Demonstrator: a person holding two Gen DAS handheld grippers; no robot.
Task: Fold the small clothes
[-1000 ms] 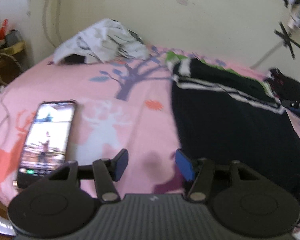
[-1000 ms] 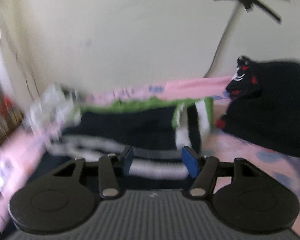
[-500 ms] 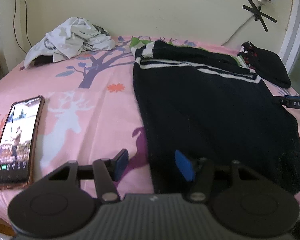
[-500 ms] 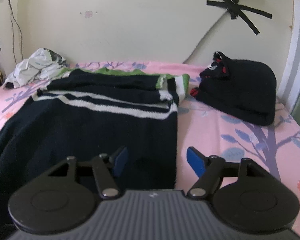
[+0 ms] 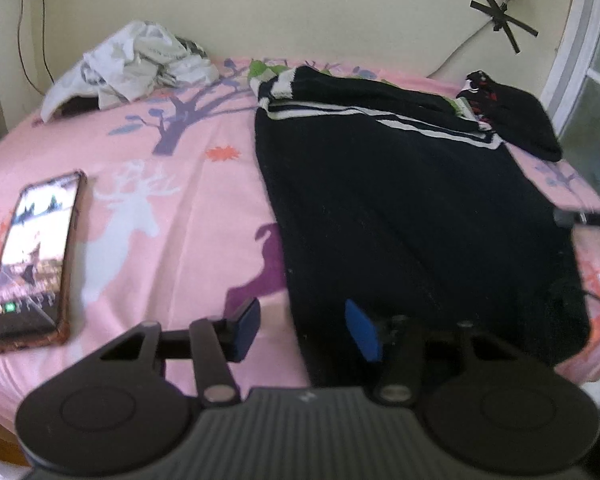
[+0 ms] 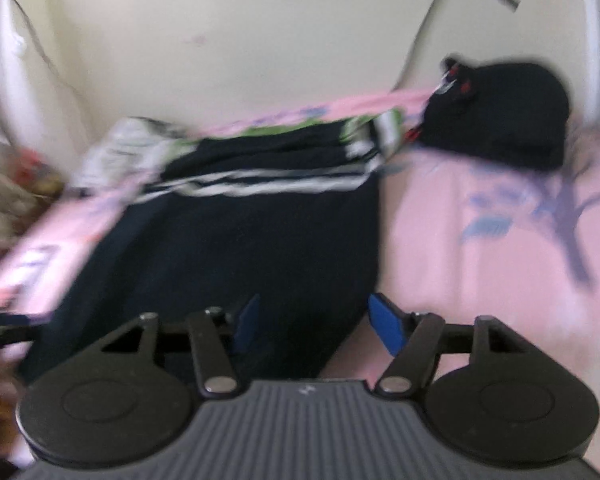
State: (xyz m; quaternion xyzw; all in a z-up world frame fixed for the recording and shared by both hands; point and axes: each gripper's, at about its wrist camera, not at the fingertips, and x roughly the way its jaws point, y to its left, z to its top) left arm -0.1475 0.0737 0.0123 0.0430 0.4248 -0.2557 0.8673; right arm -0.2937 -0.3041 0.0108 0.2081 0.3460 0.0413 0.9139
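A dark navy sweater [image 5: 412, 216] with white stripes and green trim lies flat on the pink bedsheet [image 5: 172, 208]; it also shows in the right wrist view [image 6: 240, 248]. My left gripper [image 5: 306, 330] is open and empty, straddling the sweater's near left edge. My right gripper [image 6: 318, 326] is open and empty over the sweater's near right corner. The right wrist view is blurred.
A phone [image 5: 34, 260] with a lit screen lies at the left. A crumpled white garment [image 5: 136, 66] sits at the back left. A folded black garment [image 5: 516, 120] lies at the back right, also in the right wrist view [image 6: 496, 116]. The wall stands behind the bed.
Both grippers have shifted slightly over the sweater's near edge. The right wrist view has swung and blurred. Both grippers stay open and empty.
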